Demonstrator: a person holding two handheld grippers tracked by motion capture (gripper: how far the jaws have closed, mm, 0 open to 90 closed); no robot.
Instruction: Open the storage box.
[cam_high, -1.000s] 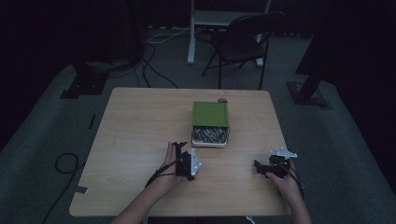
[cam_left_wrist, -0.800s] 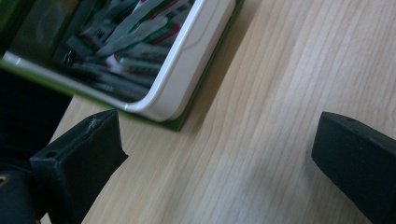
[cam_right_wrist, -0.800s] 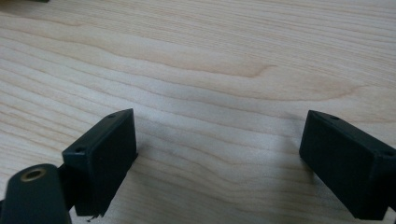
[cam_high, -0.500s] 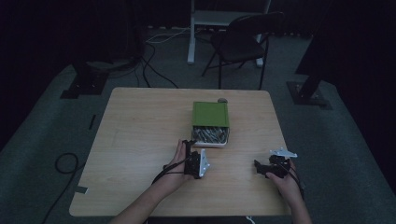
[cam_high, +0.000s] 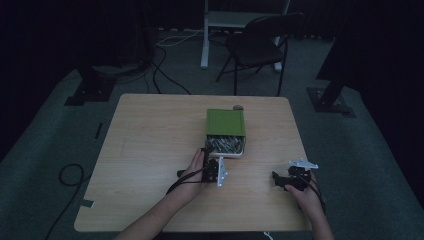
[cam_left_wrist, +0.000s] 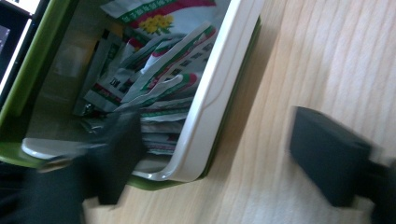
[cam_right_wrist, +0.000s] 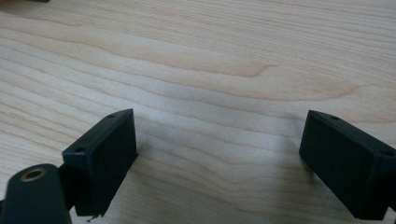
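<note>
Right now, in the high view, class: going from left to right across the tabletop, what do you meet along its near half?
Left claw at the box's near left corner → green box of packets → right claw, apart from the box, over bare table.

Both forearms are bare — no sleeves. Each hand carries a black gripper: the left gripper (cam_high: 206, 156) and the right gripper (cam_high: 276, 179) each have a grey three-cornered plate on top and a thin black cable trailing back. The jaws are blocky black pads — the right gripper's have small screw holes, with a brass-ringed hole beside one.
</note>
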